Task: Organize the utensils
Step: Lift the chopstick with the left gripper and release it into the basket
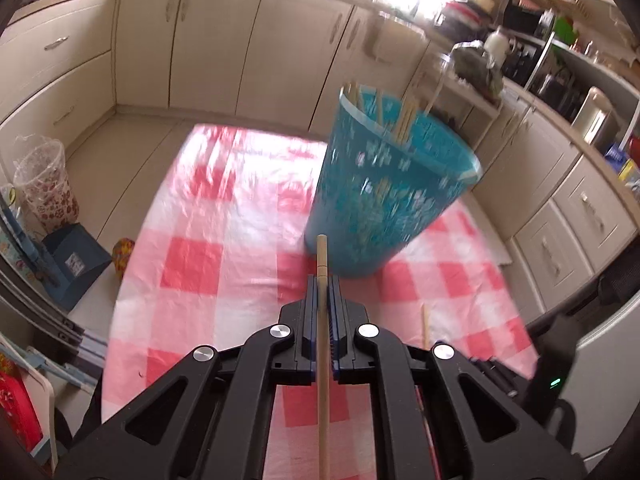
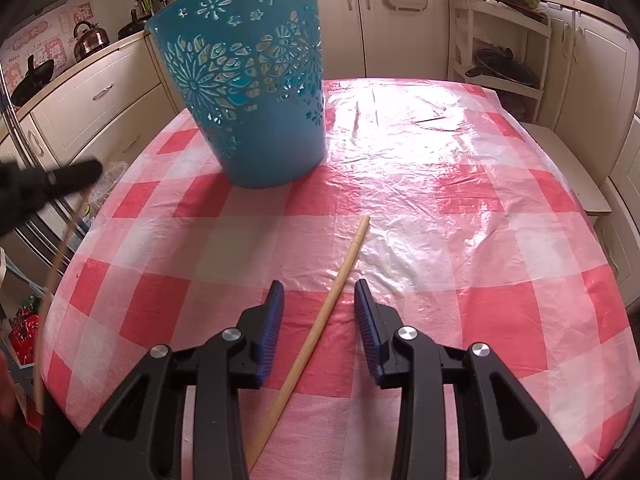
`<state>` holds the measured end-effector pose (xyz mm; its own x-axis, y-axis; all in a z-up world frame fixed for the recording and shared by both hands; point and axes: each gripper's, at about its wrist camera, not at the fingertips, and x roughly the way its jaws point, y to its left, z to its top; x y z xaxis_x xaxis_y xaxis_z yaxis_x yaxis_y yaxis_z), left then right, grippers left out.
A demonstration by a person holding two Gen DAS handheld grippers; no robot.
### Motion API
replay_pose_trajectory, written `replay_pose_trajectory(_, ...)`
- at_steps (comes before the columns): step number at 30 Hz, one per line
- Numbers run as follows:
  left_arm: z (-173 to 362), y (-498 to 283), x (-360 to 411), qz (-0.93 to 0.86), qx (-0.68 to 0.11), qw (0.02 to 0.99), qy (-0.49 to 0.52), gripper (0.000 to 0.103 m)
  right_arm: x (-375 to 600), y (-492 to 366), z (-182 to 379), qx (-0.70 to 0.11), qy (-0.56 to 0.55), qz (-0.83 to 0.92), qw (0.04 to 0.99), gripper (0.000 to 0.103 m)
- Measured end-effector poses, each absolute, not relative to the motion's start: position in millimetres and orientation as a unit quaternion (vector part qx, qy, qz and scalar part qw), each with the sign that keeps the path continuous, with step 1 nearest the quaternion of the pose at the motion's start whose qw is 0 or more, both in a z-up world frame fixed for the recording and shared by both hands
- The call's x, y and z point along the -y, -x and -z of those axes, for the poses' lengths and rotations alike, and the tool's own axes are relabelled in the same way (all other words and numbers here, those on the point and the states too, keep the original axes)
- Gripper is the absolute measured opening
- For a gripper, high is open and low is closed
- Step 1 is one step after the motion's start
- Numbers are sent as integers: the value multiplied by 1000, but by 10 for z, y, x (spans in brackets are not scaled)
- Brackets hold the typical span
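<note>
The left claw [image 1: 323, 280] is clamped on a chopstick [image 1: 322, 360]; its blue pads [image 1: 313, 312] press the stick from both sides. The stick runs straight along the claw's midline, from 6 o'clock at the bottom edge up to 12, and its squared tip pokes out just past the fingertips. That tip points at the foot of the teal bin [image 1: 384, 188], which stands on the checked cloth [image 1: 208, 264] at about 1 o'clock from the claw, near it but blurred. More sticks [image 1: 404, 124] stand inside the bin, leaning on its far wall.

The right claw [image 2: 319, 292] stands open, gripping nothing. A second chopstick [image 2: 320, 320] lies flat on the cloth [image 2: 460, 280] between its two pads [image 2: 272, 320], touching neither. It slants from 7 o'clock, low between the arms, up to 1 o'clock, and its blunt end reaches well past the fingertips. The bin [image 2: 256, 92] stands upright at about 11 o'clock from this claw, well apart from the lying stick.

At 9 o'clock in the right view, a dark, blurred shape [image 2: 60, 180] with a thin stick hanging from it sits over the table's edge.

In the left view, a short length of another stick [image 1: 426, 326] shows at 3 o'clock beside the claw.
</note>
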<state>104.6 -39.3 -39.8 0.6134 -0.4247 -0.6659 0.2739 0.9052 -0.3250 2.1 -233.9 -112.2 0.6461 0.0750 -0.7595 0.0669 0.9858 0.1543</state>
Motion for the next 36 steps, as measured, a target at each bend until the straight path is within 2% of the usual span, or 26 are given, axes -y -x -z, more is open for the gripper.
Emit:
replay_pose_trajectory(8, -776, -1421, 649, 224, -217, 944, 110, 5, 2324, -22, 1124, -418, -86, -3, 904, 42)
replay_pose_trajectory(12, -961, -1743, 948, 205, -173, 958, 99, 5, 2313, -24, 1129, -417, -83, -5, 905, 44)
replay_pose_trajectory(18, -954, -2084, 1195, 151, -126, 975, 99, 5, 2319, -32, 1132, -416, -87, -10, 905, 47)
replay_pose_trajectory(26, -727, -2299, 1287, 115, -125, 982, 76, 5, 2311, -37, 1133, -416, -88, -12, 905, 49)
replay_pose_trajectory(33, -558, -2288, 1247, 131, -156, 977, 63, 5, 2299, -43, 1135, -417, -87, -14, 905, 50)
replay_pose_trajectory(36, -507, -2256, 1227, 145, -174, 972, 64, 8, 2299, -46, 1135, -417, -87, -13, 905, 50)
